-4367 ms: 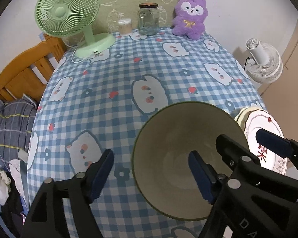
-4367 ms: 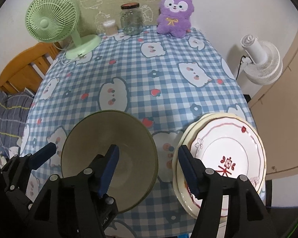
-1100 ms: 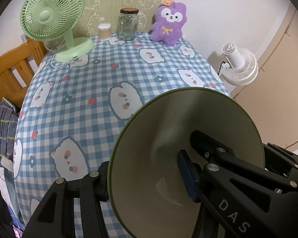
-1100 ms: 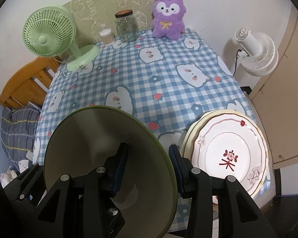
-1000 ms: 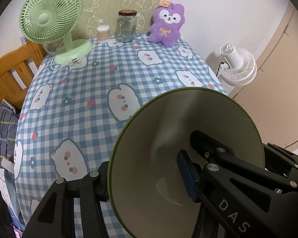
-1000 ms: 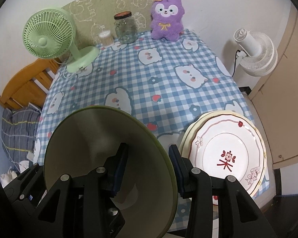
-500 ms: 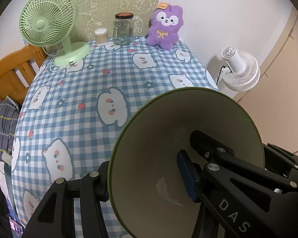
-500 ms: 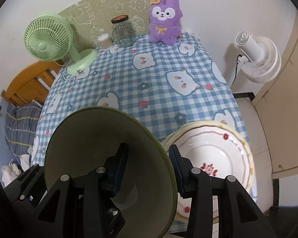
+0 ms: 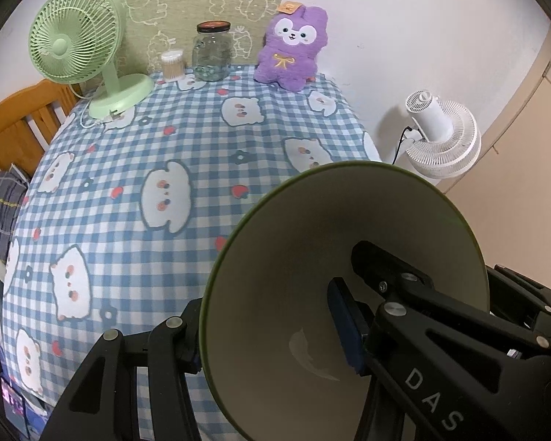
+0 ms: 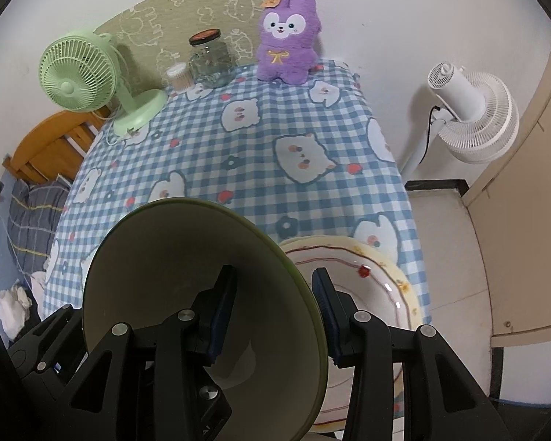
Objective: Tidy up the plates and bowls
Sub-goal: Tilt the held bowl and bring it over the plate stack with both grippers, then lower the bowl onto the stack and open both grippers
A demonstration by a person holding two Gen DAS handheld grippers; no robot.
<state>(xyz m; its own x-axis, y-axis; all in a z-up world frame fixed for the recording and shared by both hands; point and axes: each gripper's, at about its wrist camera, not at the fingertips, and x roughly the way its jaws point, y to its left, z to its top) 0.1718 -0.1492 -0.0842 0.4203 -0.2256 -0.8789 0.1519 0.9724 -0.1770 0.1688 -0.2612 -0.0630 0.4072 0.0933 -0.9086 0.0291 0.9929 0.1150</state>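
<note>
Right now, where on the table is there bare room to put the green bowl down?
The middle of the tablecloth lies bare, from the green fan, jar and purple plush at the back to the plates at the near right. The back edge is crowded. Both grippers hold the bowl.

Both grippers' fingers (image 10: pixel 222 308) clamped, angled downward
</note>
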